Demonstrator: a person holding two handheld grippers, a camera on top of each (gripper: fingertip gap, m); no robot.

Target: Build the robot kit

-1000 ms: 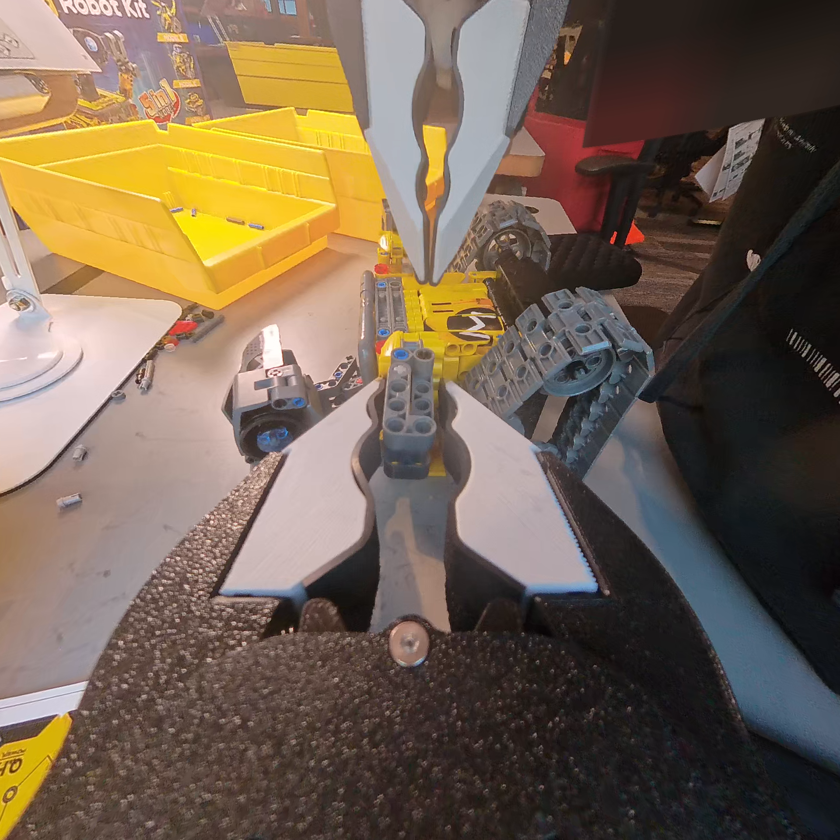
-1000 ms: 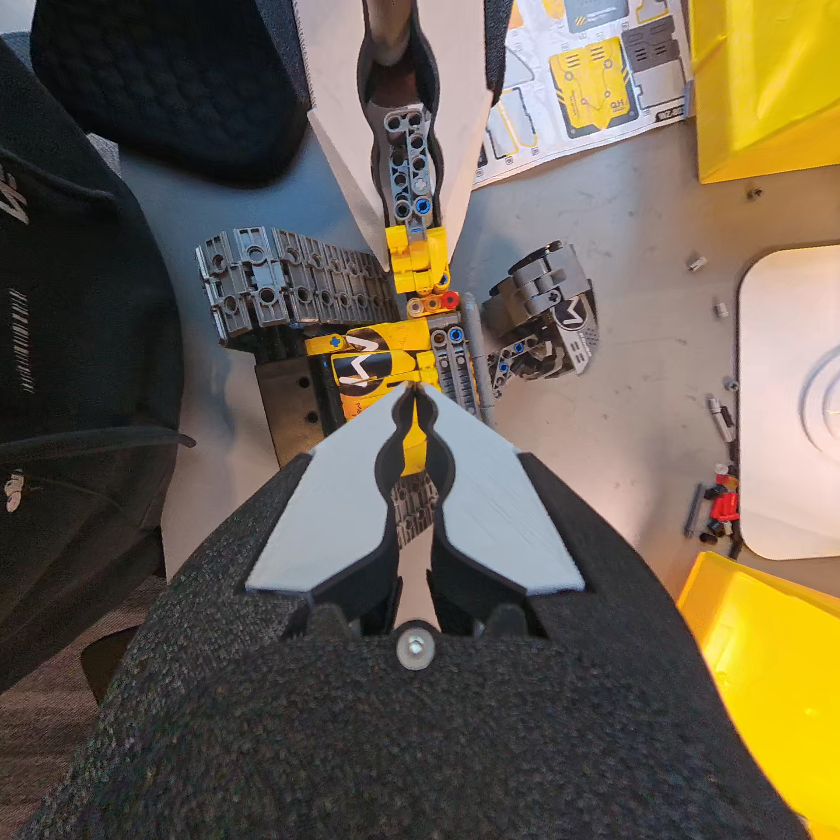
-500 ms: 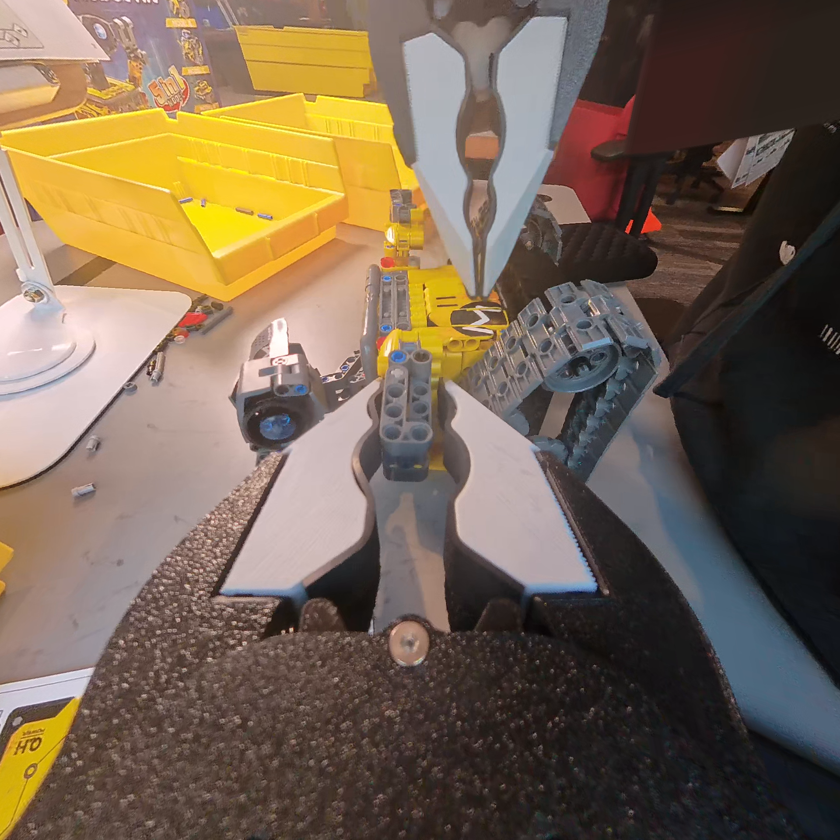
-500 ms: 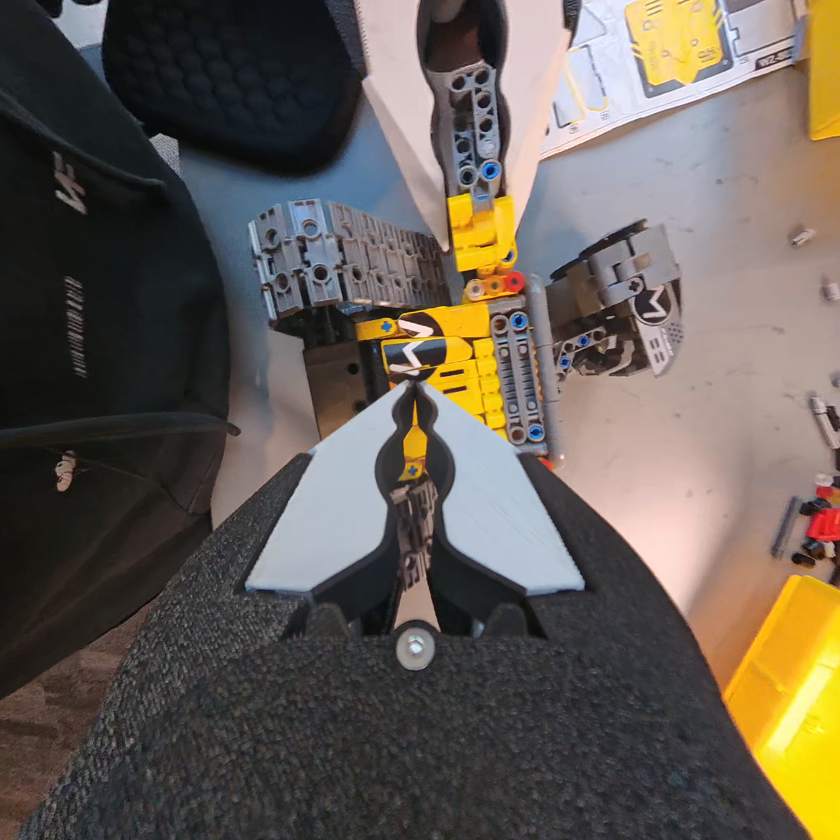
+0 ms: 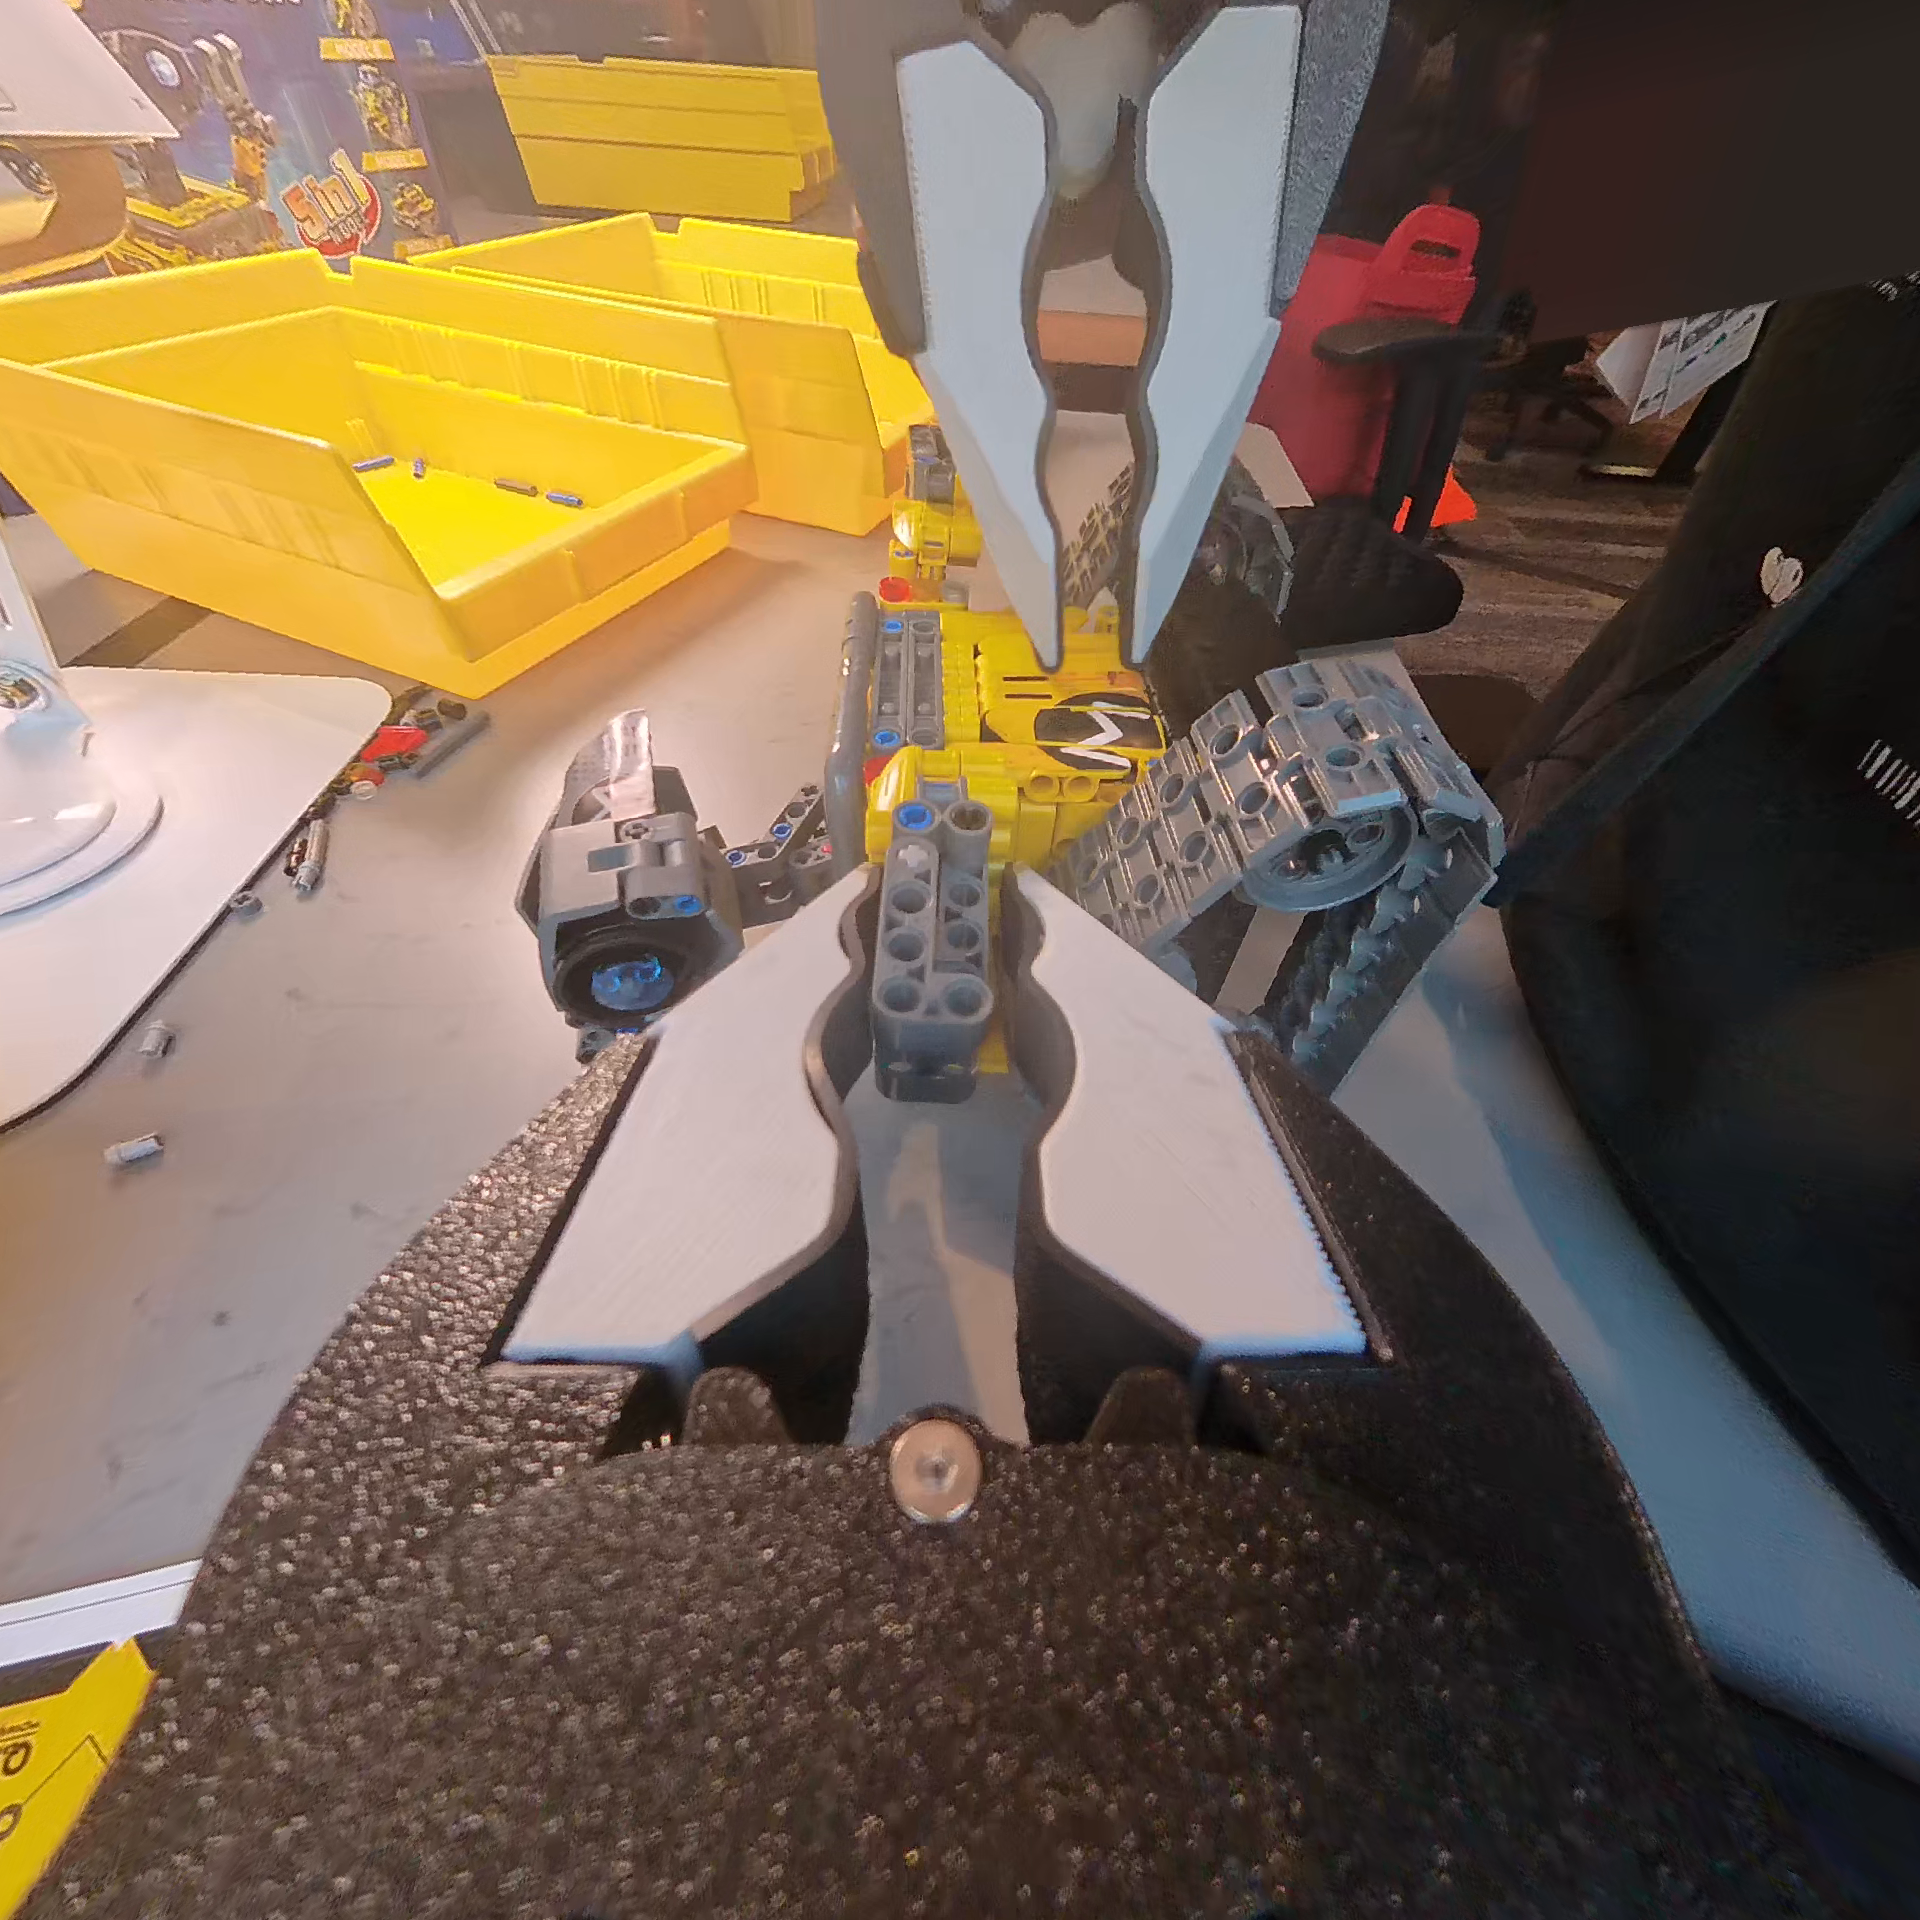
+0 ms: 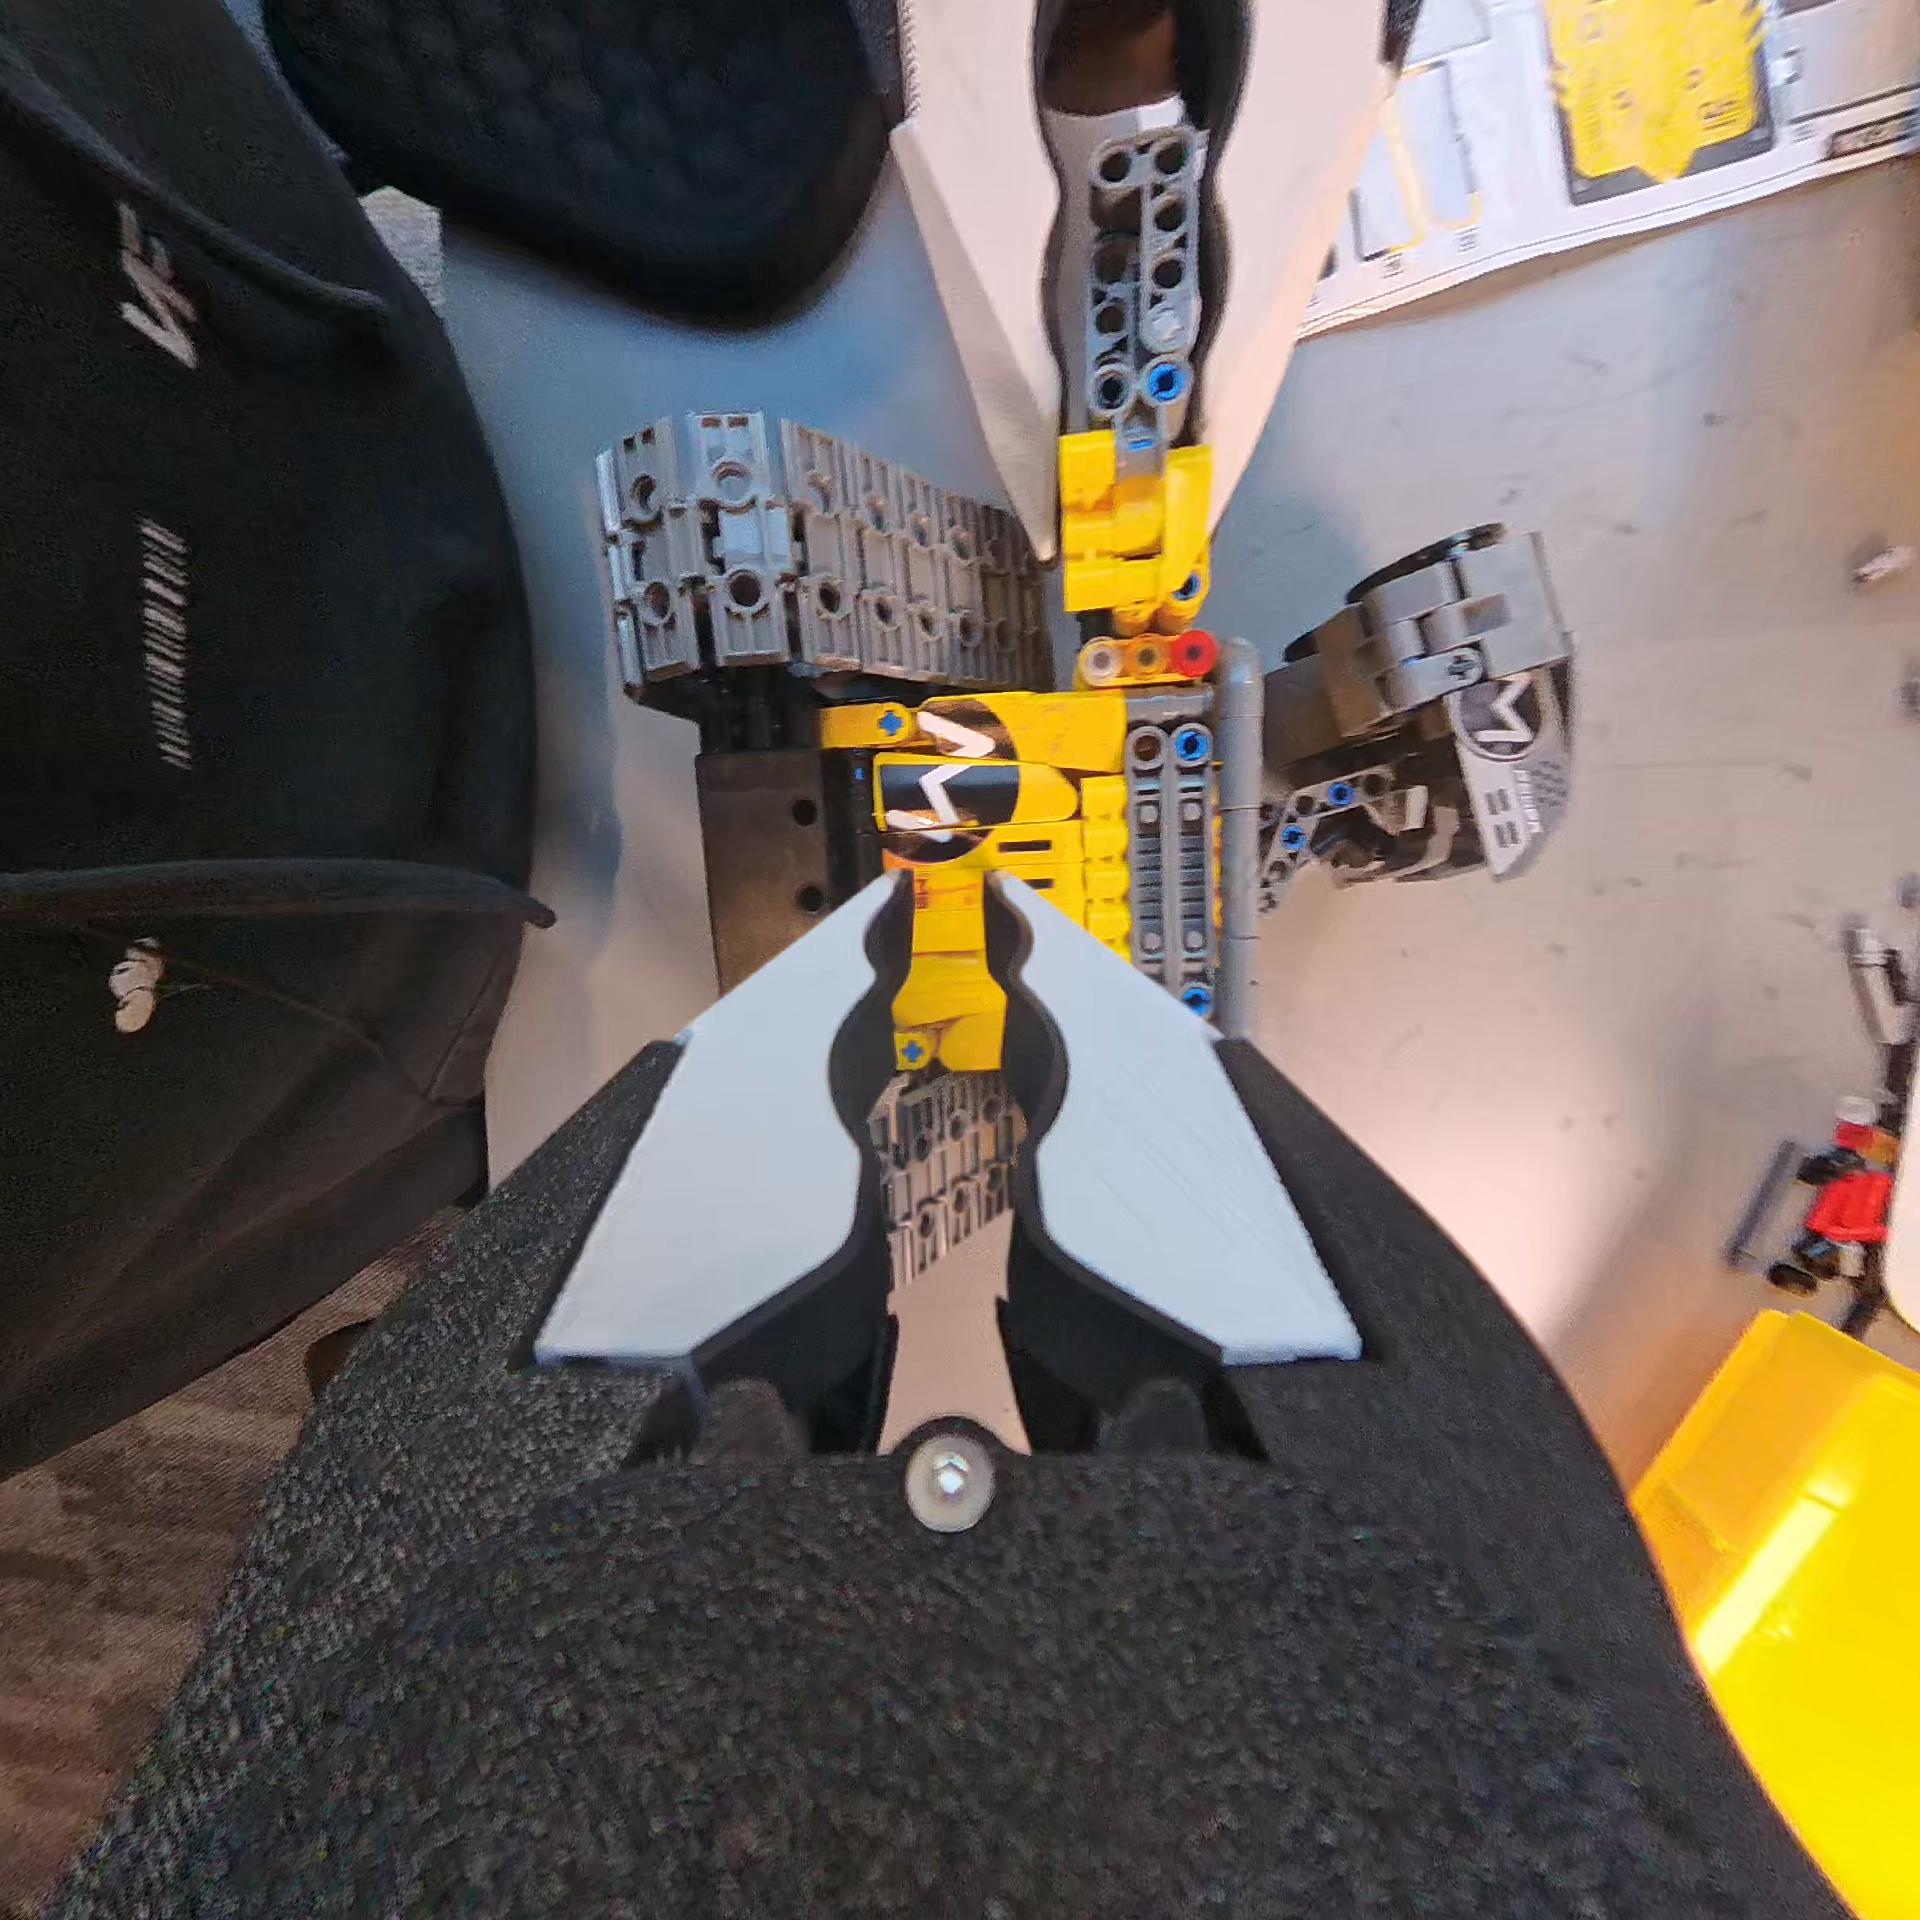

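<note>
A yellow and grey building-brick vehicle [image 5: 1039, 717] with grey tracks [image 5: 1278, 810] lies on the grey table. My left gripper [image 5: 940, 883] is shut on a grey holed beam [image 5: 930, 935] that sticks out from the model's near end. My right gripper [image 6: 945, 883] points down at the yellow body [image 6: 997, 790], its fingers a little apart, tips straddling a yellow strip. It also shows from the front in the left wrist view [image 5: 1091, 655], tips on the body's top with a gap between them. The left gripper [image 6: 1132, 530] and beam [image 6: 1138, 270] show in the right wrist view.
A grey motor-like block [image 5: 623, 904] hangs off the model's left side. Yellow bins [image 5: 208, 520] stand behind, a white lamp base [image 5: 156, 810] at the left, with small loose parts [image 5: 416, 738] nearby. A black bag [image 5: 1745, 935] lies to the right. An instruction sheet [image 6: 1621, 135] lies beyond the model.
The right gripper's fingers, pressed together before, have parted a little over the yellow body. The left gripper keeps its hold on the grey beam.
</note>
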